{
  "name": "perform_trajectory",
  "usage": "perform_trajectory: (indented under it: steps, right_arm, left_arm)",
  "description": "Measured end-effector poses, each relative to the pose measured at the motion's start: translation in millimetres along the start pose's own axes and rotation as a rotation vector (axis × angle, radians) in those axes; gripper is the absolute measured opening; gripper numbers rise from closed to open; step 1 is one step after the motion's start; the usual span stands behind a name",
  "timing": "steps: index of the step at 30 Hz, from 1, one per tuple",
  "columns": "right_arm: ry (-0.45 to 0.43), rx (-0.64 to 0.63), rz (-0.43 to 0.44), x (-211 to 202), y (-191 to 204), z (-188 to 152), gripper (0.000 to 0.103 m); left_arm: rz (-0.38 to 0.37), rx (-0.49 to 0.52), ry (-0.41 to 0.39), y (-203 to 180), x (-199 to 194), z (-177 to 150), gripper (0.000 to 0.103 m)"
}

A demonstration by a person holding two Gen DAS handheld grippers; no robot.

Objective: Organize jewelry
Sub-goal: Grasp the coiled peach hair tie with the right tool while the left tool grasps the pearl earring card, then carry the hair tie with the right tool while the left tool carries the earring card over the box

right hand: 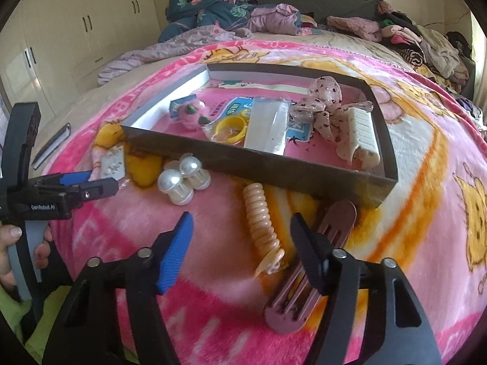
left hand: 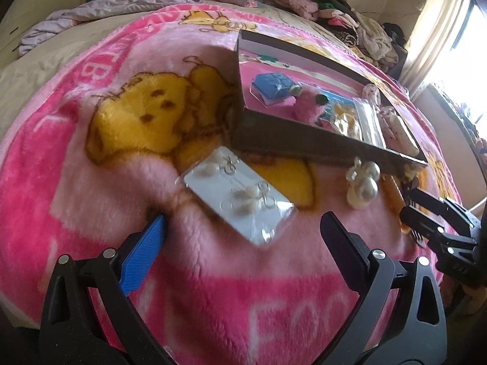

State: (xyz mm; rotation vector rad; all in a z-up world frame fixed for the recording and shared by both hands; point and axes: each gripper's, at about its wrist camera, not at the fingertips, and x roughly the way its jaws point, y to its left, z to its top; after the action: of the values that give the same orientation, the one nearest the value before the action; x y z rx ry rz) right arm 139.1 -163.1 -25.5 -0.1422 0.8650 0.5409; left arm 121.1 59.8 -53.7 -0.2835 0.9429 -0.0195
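On the bed, over the pink cartoon blanket (right hand: 213,289), a shallow dark box (right hand: 274,167) already holds a scatter of pieces: a bow, a pale comb clip, a yellow ring in a packet. Four things lie outside it, all near its front wall. At the left is an earring card (left hand: 240,197) in clear wrap, next to it a pearl clip (right hand: 182,179), then a peach spiral hair tie (right hand: 260,222), and at the right a mauve hair clip (right hand: 310,270).

The left gripper (left hand: 243,234) hovers just short of the earring card with its jaws spread wide and nothing between them. The right gripper (right hand: 240,237) is likewise wide open and empty, and the near end of the spiral tie sits between its fingers, the mauve clip partly under the right one.

The card looks like the piece in hand. It is flat and slick on deep pile, so I would come in low, take it by its short edges, and close firmly before lifting; the wrap may slip. On the right, keeping the mauve clip clear of the jaws matters, or both come up together.
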Motion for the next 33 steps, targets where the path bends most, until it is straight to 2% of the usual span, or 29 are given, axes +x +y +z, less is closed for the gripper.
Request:
perform_trajectory:
  steps: [8, 11, 14, 19, 21, 33]
  right_arm:
    - [0.054, -0.028, -0.011, 25.0, -5.8, 4.0, 0.041]
    - [0.06, -0.025, -0.005, 30.8, -7.2, 0.5, 0.034]
    - [0.051, -0.018, 0.002, 29.6, -5.8, -2.2, 0.029]
    - [0.042, 0.001, 0.018, 27.2, -1.4, -5.4, 0.019]
    - [0.04, 0.001, 0.027, 25.8, 1.7, -6.5, 0.019]
    - [0.043, 0.022, 0.117, 13.2, 19.8, -13.4, 0.018]
  left_arm:
    - [0.044, -0.025, 0.002, -2.2, 13.8, 11.5, 0.091]
    - [0.075, -0.019, -0.002, -4.0, 16.5, 10.4, 0.086]
    - [0.107, -0.001, -0.008, -2.5, 16.4, 6.5, 0.074]
    - [0.114, -0.004, -0.028, 7.8, 5.8, -0.5, 0.045]
    - [0.104, -0.015, -0.033, 12.4, 2.8, -0.5, 0.04]
    - [0.062, -0.005, -0.052, 13.1, -24.0, -16.0, 0.038]
